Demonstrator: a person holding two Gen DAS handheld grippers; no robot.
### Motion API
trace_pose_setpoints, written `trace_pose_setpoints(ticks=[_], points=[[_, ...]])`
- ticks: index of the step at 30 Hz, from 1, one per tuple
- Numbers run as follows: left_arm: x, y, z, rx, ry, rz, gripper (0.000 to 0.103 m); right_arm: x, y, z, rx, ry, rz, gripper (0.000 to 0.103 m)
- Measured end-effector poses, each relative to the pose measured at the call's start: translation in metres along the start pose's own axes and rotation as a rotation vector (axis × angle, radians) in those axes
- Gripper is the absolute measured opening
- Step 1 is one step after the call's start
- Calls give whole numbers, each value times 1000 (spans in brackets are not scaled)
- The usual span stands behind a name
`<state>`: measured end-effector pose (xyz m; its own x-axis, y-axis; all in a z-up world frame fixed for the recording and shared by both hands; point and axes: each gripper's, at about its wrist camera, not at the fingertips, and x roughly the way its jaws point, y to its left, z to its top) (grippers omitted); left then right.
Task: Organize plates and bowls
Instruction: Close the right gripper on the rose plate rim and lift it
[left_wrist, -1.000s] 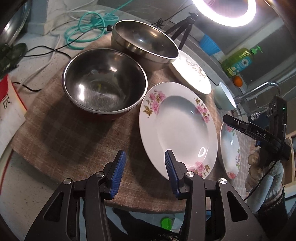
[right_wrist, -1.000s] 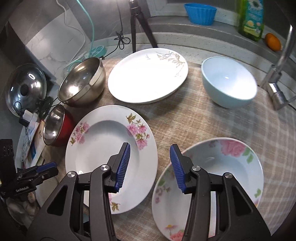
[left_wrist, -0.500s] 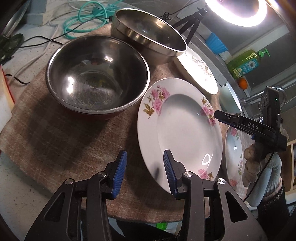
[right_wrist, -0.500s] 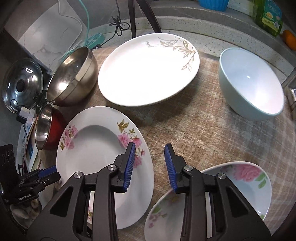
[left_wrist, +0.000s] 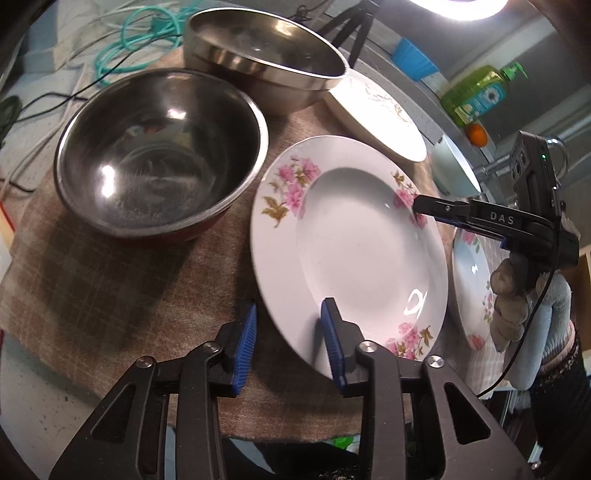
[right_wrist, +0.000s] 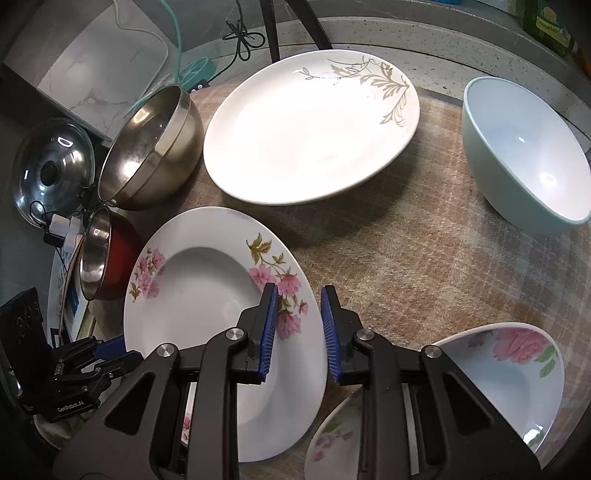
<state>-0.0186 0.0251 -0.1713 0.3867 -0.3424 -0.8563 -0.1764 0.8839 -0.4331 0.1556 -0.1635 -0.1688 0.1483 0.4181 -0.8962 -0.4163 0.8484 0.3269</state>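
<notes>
Checked cloth (right_wrist: 424, 258) over a kitchen counter, ring light overhead; all dishes lie singly on it, nothing stacked yet.

Pink-flowered plate (left_wrist: 351, 251): mid-cloth, between the red-sided steel bowl (left_wrist: 159, 155) and a second flowered dish (right_wrist: 509, 373). Both tools are set on it from opposite sides. Left gripper (left_wrist: 290, 343): jaws have just been closing, near rim between them, one pad over the plate's well, the other outside on the cloth; gap still visible, so no pinch yet. Right gripper (right_wrist: 297, 325): jaws likewise have just been closing, straddling the flowered rim, narrow but not pressed on it as far as the right wrist view shows.

Outward: plain plate with a gold sprig (right_wrist: 314, 129), tilted steel bowl (right_wrist: 155, 151) beside it, pale blue bowl (right_wrist: 524, 155) well apart at the far right.

Judgement: task at its start. First plate about to be gripped; sorting of plates onto plates and bowls into bowls all remains.
</notes>
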Motion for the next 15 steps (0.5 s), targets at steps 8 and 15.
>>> trace_pose_setpoints(ticks=[8,15], points=[[0,-3,3,35,9,22,31,-4,-2,-6,1,5,-11,25],[-3,0,-3,31,20,22,31,-5,4,-13,-15,12,-20,25]])
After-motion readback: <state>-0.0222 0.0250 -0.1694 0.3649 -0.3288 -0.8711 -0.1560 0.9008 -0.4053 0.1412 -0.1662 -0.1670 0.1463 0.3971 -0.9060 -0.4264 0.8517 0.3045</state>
